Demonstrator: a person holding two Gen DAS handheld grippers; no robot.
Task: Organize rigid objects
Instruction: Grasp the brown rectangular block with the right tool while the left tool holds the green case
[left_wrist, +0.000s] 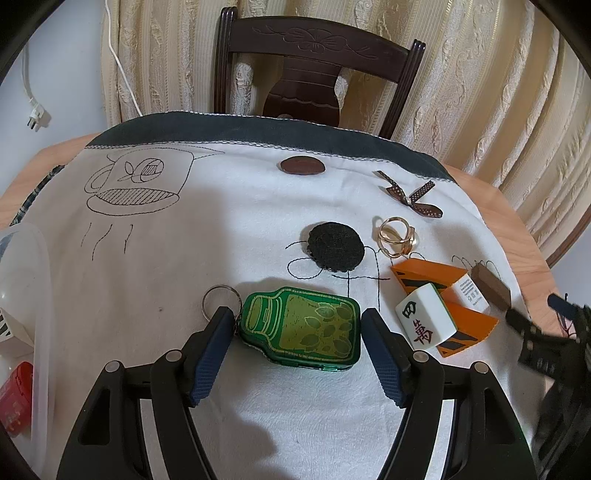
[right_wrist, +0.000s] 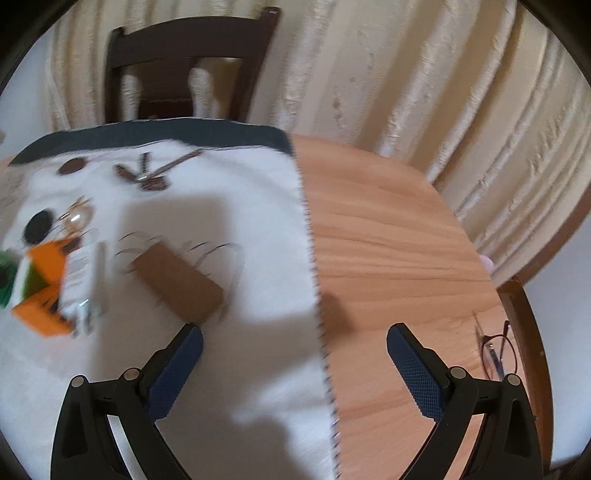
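A green jar-shaped tin (left_wrist: 303, 326) with a key ring (left_wrist: 218, 301) lies on the white cloth (left_wrist: 184, 236). My left gripper (left_wrist: 297, 323) is open, its blue pads on either side of the tin, apart from it. To the right lie a mahjong tile (left_wrist: 424, 317), orange wedge blocks (left_wrist: 432, 275), a small white box (left_wrist: 471, 291), a brown wooden block (left_wrist: 491, 288) and a gold ring (left_wrist: 397, 236). In the blurred right wrist view my right gripper (right_wrist: 295, 341) hangs open and empty over the cloth edge, with the brown block (right_wrist: 177, 280) just ahead of its left pad.
A clear plastic container (left_wrist: 26, 295) with a red item (left_wrist: 14, 391) stands at the left edge. A dark chair (left_wrist: 314, 70) and curtains lie beyond the table. Eyeglasses (right_wrist: 496, 350) rest on bare wood (right_wrist: 399, 240) at the right. The right gripper's body (left_wrist: 554, 339) shows at the far right.
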